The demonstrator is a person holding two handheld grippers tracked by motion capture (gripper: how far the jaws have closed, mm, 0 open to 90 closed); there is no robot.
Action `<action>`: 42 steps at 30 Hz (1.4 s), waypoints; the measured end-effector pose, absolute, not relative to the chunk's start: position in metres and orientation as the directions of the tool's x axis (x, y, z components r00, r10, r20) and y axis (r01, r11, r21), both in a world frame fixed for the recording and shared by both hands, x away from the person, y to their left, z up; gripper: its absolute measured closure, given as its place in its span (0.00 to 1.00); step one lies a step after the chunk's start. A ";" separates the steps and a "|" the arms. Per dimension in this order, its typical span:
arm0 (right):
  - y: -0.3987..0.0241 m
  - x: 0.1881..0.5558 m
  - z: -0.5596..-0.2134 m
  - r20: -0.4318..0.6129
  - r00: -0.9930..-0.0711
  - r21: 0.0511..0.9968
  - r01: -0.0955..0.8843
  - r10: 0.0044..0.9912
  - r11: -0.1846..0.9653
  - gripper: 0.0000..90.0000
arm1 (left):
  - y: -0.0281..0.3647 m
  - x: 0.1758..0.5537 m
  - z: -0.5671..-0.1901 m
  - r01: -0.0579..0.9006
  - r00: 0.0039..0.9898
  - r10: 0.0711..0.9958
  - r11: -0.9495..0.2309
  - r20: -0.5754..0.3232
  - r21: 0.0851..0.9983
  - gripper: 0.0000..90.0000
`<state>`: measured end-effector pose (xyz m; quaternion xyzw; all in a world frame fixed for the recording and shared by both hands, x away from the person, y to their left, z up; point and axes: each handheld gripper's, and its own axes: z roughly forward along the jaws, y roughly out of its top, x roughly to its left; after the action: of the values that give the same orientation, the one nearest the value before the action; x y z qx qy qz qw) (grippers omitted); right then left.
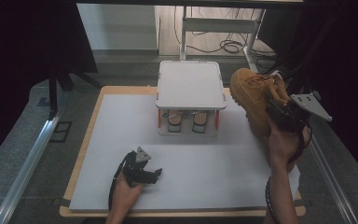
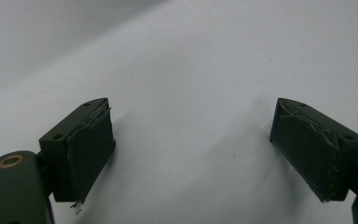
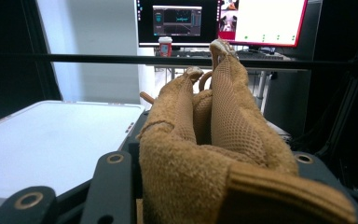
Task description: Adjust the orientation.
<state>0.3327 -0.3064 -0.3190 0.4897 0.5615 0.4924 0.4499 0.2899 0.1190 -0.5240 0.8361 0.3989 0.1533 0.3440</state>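
Observation:
A tan suede boot (image 1: 249,93) hangs in the air at the table's right side, toe toward the far end. My right gripper (image 1: 275,105) is shut on its ankle collar. In the right gripper view the boot (image 3: 200,154) has its collar squeezed between the two black jaws of the right gripper (image 3: 209,168). My left gripper (image 1: 156,173) rests low on the white mat (image 1: 121,140) near the front left, pointing right. In the left gripper view the left gripper (image 2: 191,149) stands open over bare mat, with nothing between its pads.
A white two-level stand (image 1: 191,84) sits at the table's middle back, with a pair of shoes (image 1: 175,120) under its flat top. The stand's top (image 3: 51,140) lies left of the boot. Monitors (image 3: 177,21) and desk legs stand beyond the table.

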 end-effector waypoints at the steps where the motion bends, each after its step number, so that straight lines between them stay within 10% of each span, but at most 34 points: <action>1: -0.306 0.333 -0.318 -0.021 -0.115 0.994 0.105 0.993 0.034 0.61 | 0.119 0.290 -0.524 0.562 0.635 0.772 -0.445 -0.018 0.697 0.14; 42: -0.235 0.357 -0.289 -0.038 -0.244 0.999 0.026 0.969 0.046 0.61 | 0.119 0.290 -0.524 0.559 0.637 0.771 -0.446 -0.017 0.699 0.15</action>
<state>0.3574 -0.2350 -0.2889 0.4320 0.5757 0.5389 0.4376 0.2897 0.1189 -0.5242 0.8363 0.3974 0.1539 0.3450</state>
